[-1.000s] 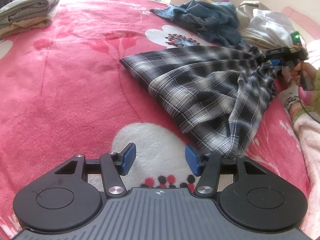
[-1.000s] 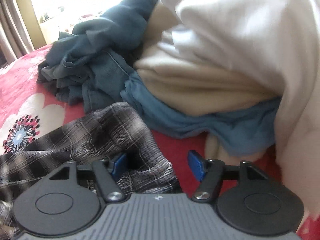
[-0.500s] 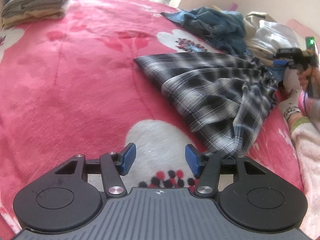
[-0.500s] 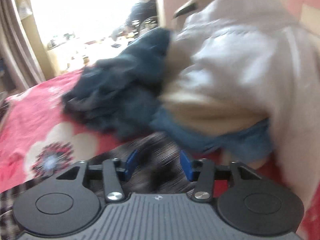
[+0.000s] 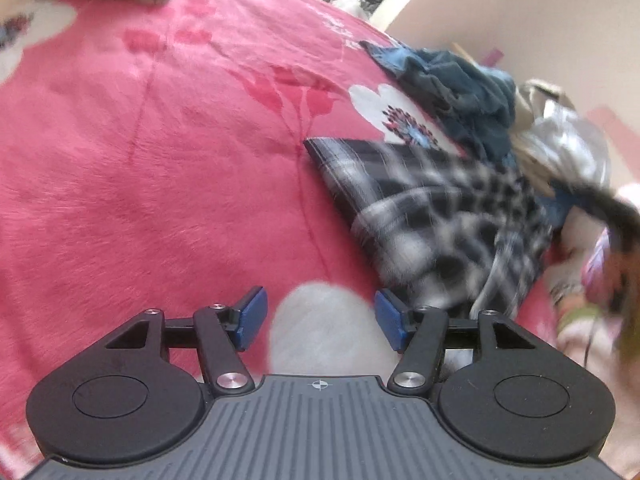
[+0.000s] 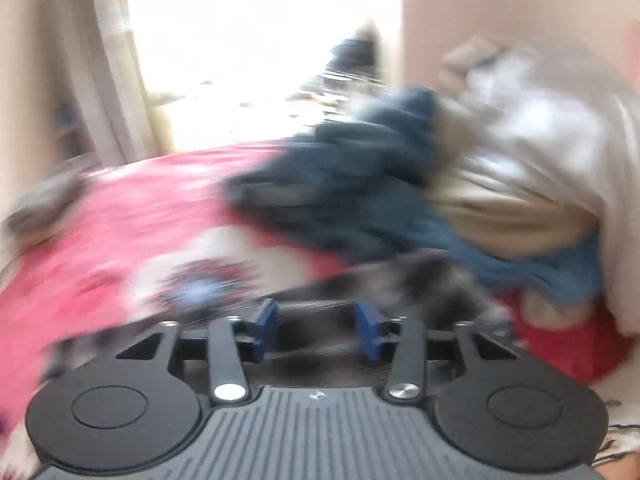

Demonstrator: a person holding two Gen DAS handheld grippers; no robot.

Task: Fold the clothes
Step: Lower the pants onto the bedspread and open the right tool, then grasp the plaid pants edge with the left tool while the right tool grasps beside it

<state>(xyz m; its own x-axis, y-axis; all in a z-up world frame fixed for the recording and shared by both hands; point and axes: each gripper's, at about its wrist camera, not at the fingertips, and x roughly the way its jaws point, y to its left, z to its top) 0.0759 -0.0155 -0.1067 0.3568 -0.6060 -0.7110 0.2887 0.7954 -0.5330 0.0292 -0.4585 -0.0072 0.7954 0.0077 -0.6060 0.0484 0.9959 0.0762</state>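
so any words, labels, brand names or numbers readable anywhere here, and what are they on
None can be read.
The left gripper body shows only a small crosshair mark, no letters.
The right gripper body carries a similar small mark, too blurred to read.
The plaid garment, the pink blanket and the clothes pile show no tags or print.

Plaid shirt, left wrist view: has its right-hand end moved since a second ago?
Yes. The plaid shirt's right end has lifted and swung up, now blurred in front of the white garment; its left corner lies on the pink blanket as before.
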